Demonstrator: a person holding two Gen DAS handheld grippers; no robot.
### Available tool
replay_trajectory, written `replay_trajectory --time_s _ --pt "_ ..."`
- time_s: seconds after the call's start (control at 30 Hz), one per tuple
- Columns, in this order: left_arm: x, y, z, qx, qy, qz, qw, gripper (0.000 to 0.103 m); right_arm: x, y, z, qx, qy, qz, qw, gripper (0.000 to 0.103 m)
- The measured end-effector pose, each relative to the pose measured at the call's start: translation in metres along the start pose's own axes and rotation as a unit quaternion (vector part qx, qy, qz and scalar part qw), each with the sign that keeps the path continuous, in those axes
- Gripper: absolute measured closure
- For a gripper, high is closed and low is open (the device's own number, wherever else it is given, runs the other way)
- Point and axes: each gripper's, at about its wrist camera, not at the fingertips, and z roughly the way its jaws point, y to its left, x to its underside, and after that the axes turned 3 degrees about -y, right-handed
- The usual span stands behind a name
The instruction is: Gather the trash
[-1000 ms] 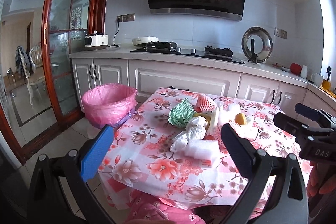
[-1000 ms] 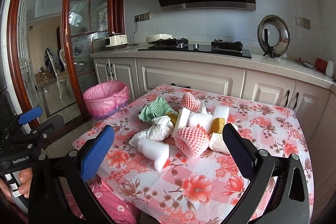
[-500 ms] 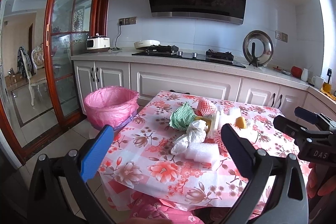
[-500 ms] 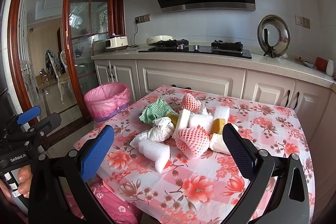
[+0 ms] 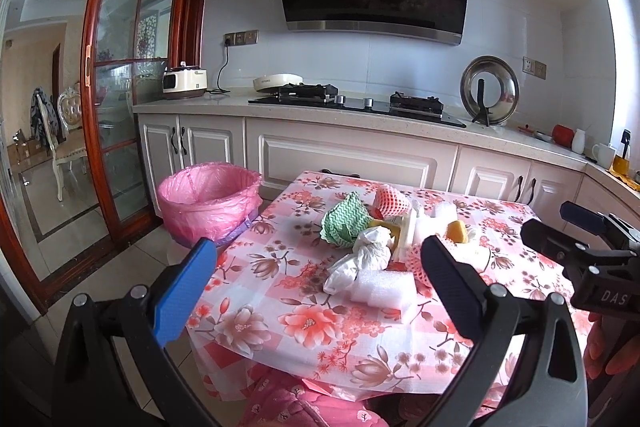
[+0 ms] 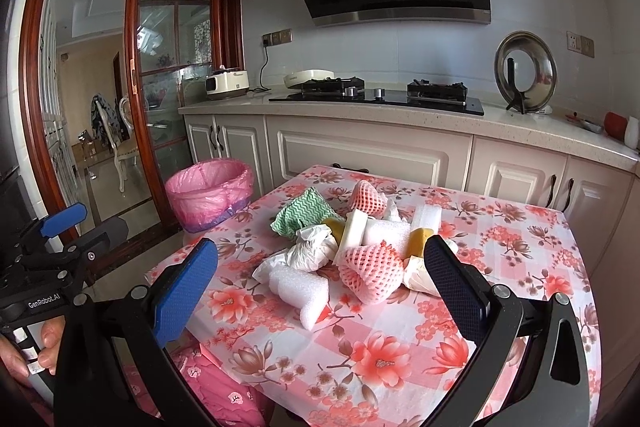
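Observation:
A pile of trash lies on the floral table [image 6: 400, 347]: white foam blocks [image 6: 298, 289], crumpled white paper [image 6: 312, 251], pink foam fruit nets [image 6: 372, 273], a green zigzag cloth [image 6: 302, 213] and a yellow sponge [image 6: 420, 241]. The pile also shows in the left wrist view [image 5: 380, 247]. A bin with a pink bag [image 5: 210, 197] stands on the floor left of the table. My left gripper [image 5: 316, 287] is open and empty, short of the pile. My right gripper [image 6: 320, 281] is open and empty above the table's near edge.
Kitchen cabinets and a counter with a gas hob [image 5: 356, 103] run behind the table. A glass sliding door [image 5: 120, 107] is at the left. A pan lid on a stand [image 5: 489, 93] sits on the counter. Pink fabric [image 6: 216, 387] shows below the table's near edge.
Both grippers have drifted slightly; the scene has shifted a little in each view. Nothing has been taken hold of and the trash has not moved.

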Motion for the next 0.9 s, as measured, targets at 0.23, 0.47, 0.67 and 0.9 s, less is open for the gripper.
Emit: replay_trajectory --time_s 0.23,0.47,0.67,0.9 --pt "0.0026 -0.0001 0.0021 0.002 0.004 -0.001 1.0000 0.004 0.0004 -0.0003 -0.0030 0.000 -0.004 0.002 1.000 0.007" --pt "0.0043 0.0012 0.0050 0.005 0.011 -0.003 0.9999 0.004 -0.0011 -0.0017 -0.0056 -0.002 -0.005 0.003 1.000 0.007" --pt "0.0046 0.0016 0.0050 0.004 0.011 -0.003 0.9999 0.004 -0.0011 -0.0017 -0.0062 -0.002 -0.006 0.003 1.000 0.007" --pt "0.0052 0.0026 0.0047 0.003 0.012 -0.006 0.9999 0.004 -0.0015 -0.0009 -0.0058 -0.003 -0.006 0.005 1.000 0.007"
